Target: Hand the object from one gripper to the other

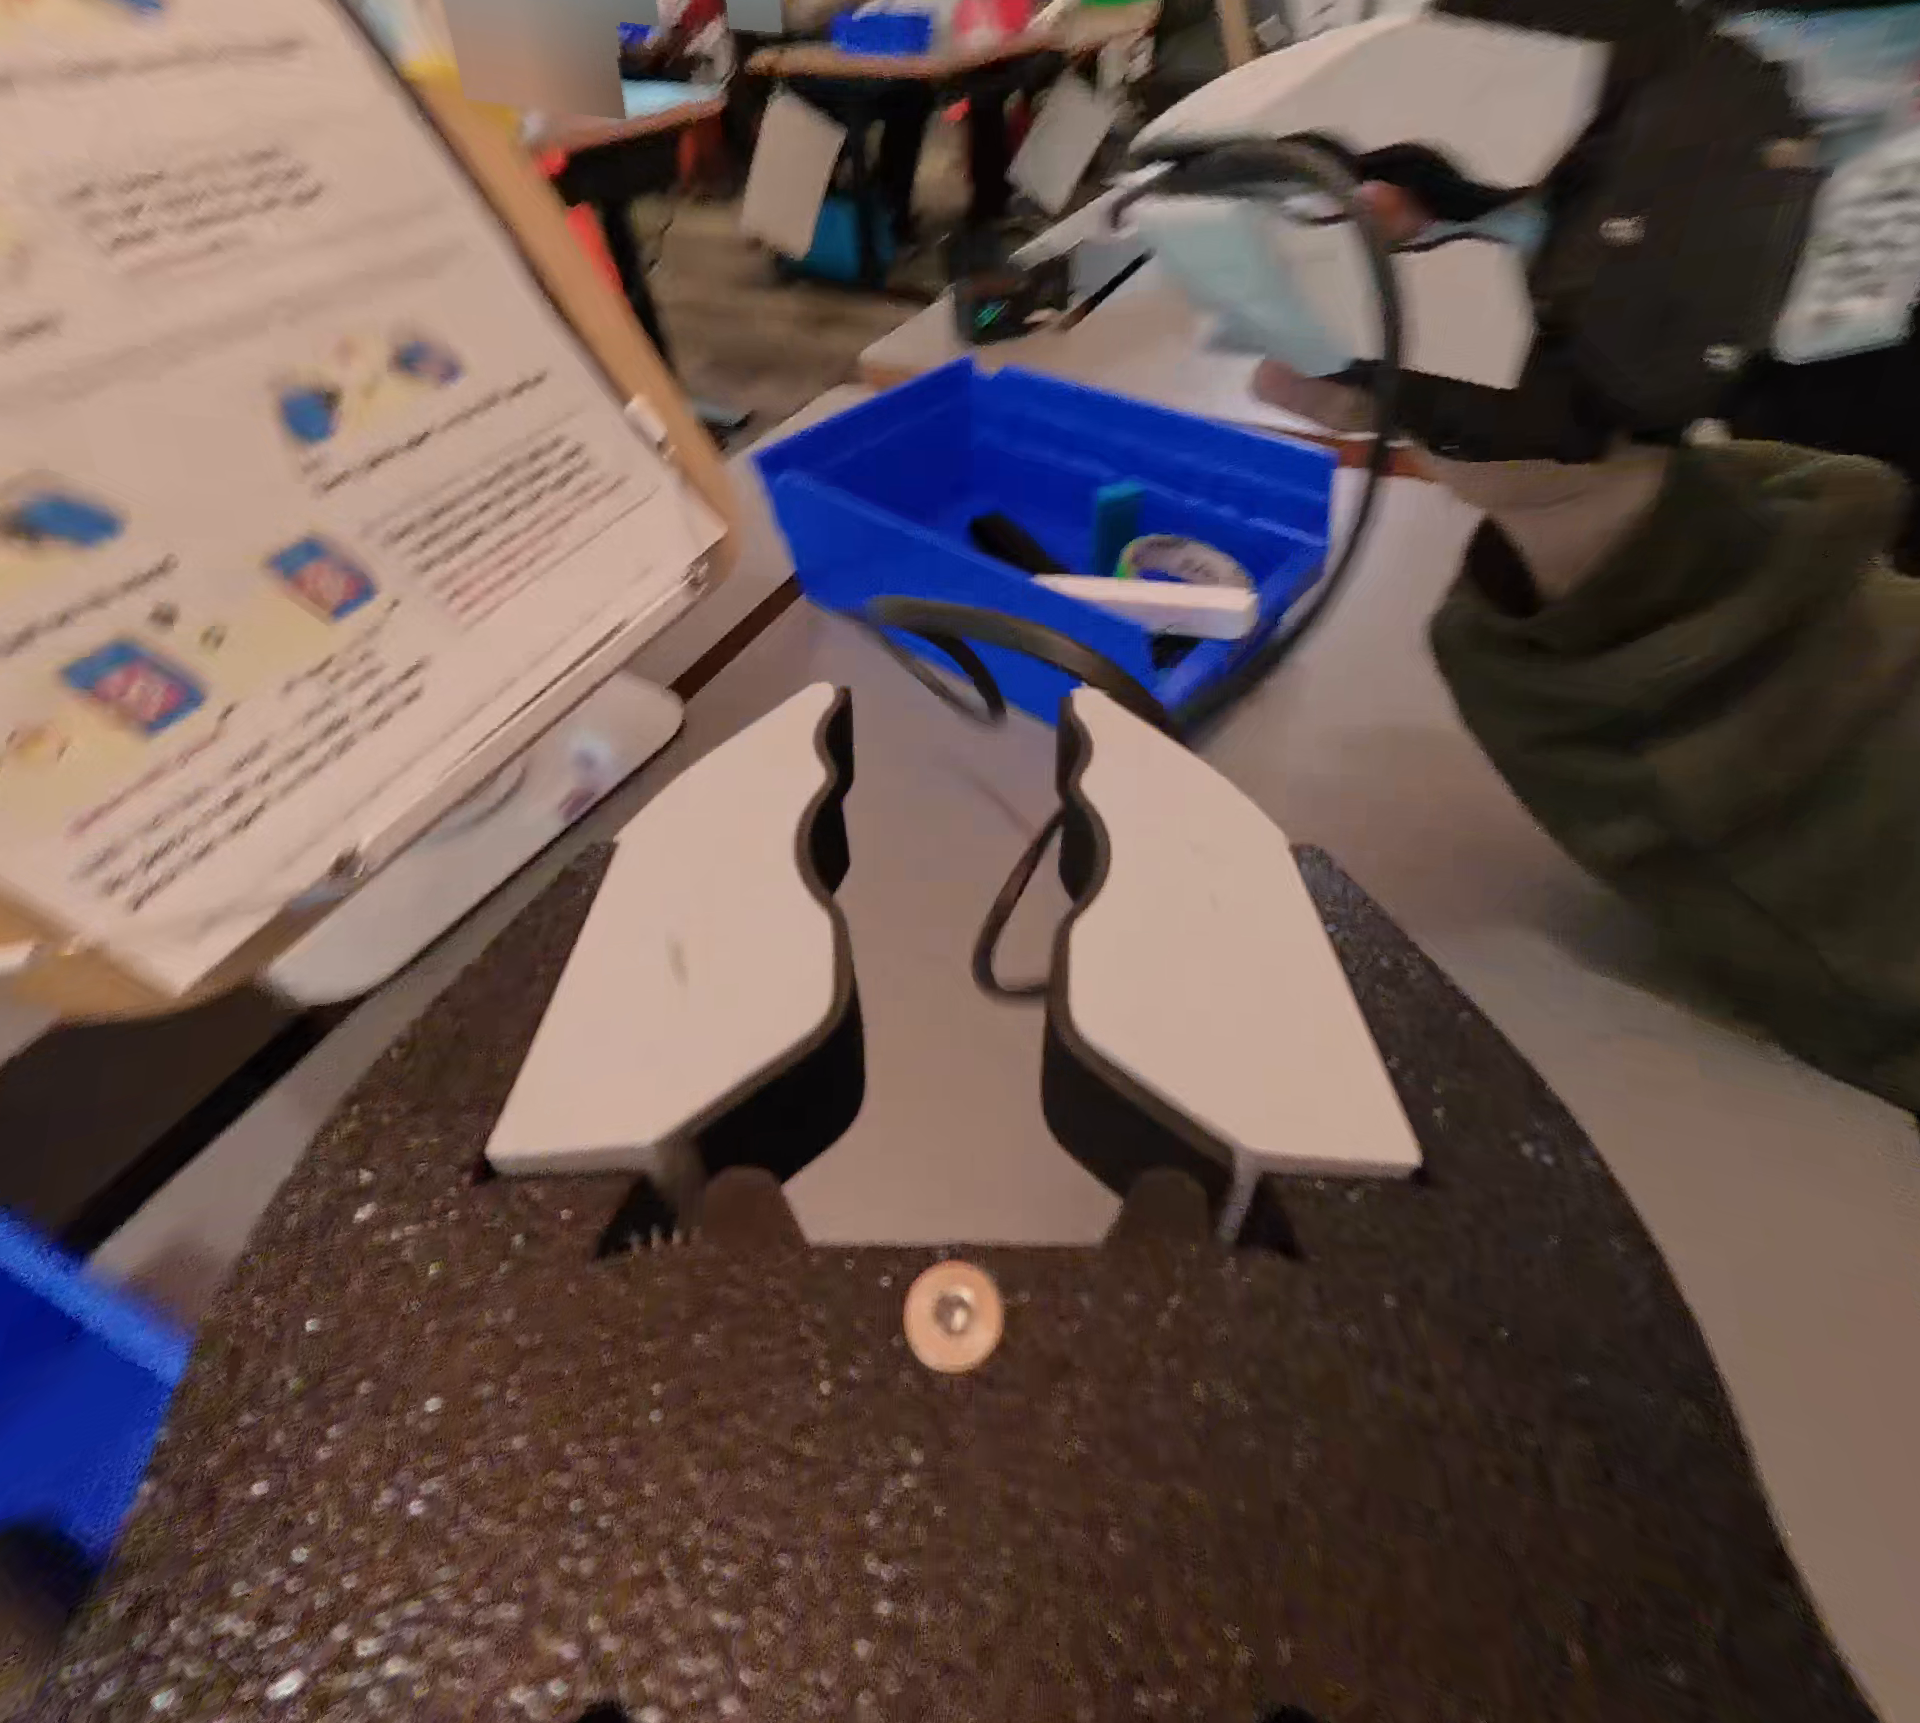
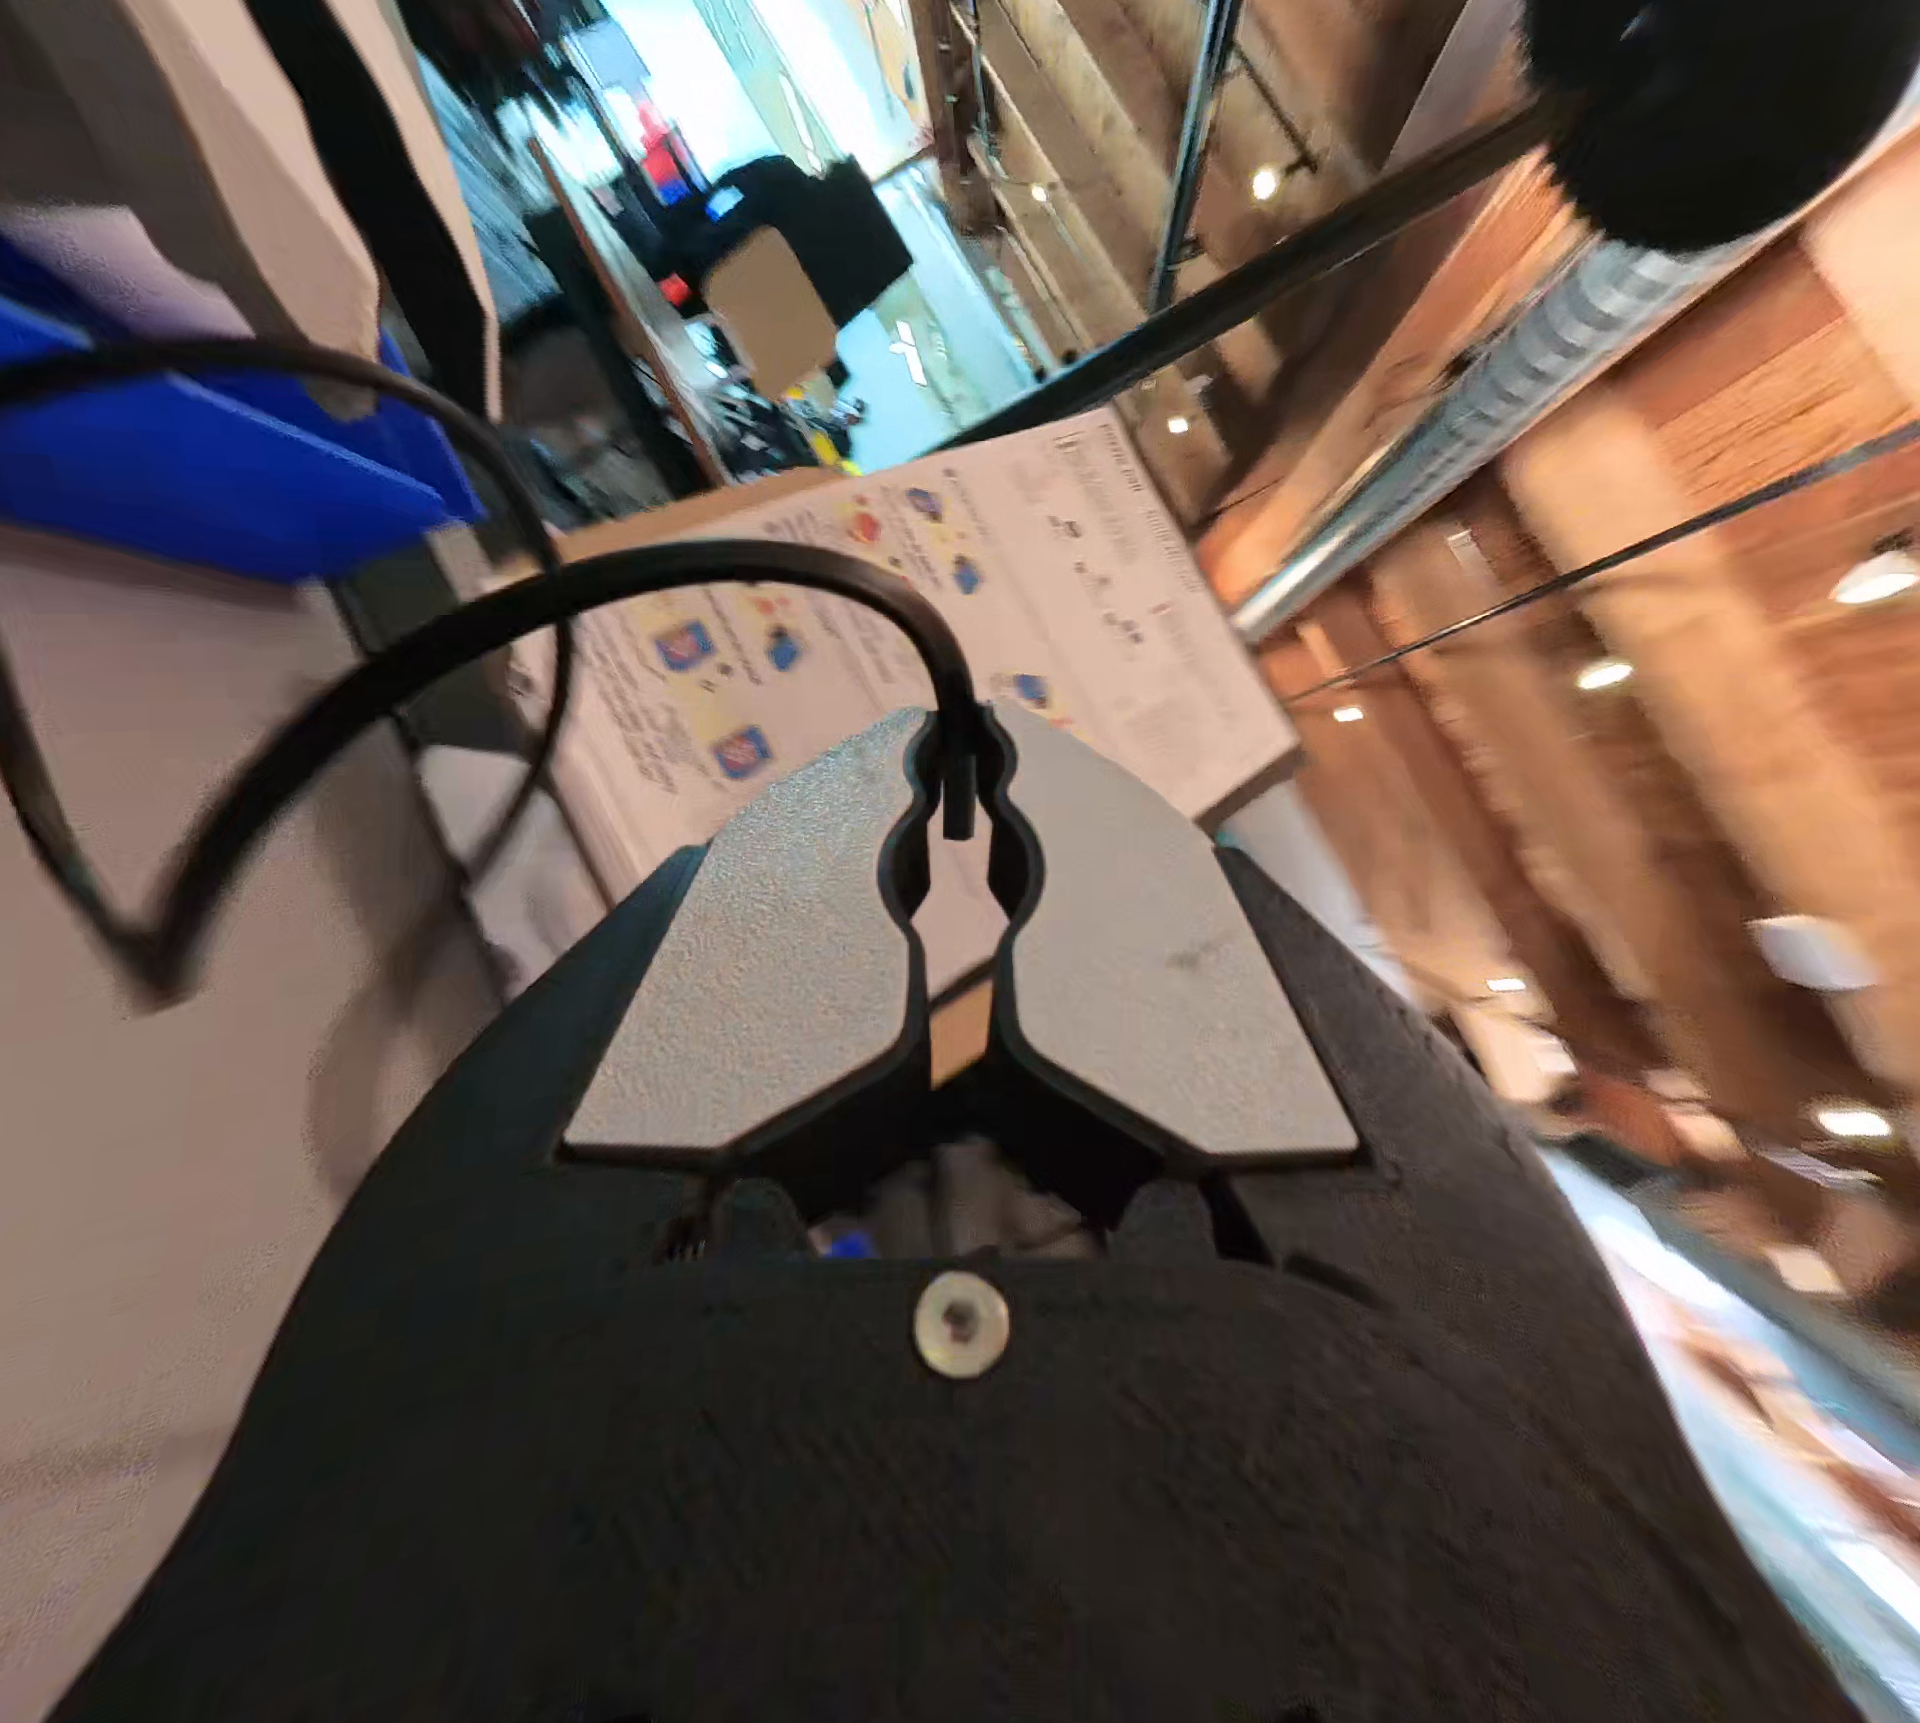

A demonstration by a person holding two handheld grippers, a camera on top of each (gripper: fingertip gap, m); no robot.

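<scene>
Black looping cable tie (image 2: 727, 567) pinched at its tip by right gripper (image 2: 961, 738); left gripper (image 1: 956, 738) fingers spread, empty

So there's a blue bin (image 1: 1039, 520) sitting on the grey table (image 1: 1403, 800), with a tape roll (image 1: 1184, 561), a white stick (image 1: 1143, 601) and a teal piece (image 1: 1117, 520) inside it. Left of the bin stands a tilted instruction board (image 1: 291, 385). Past the bin, blurry desks.

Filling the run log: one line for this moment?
right tongs: shut on thin black cable tie | left tongs: open, empty | handover pending
</scene>
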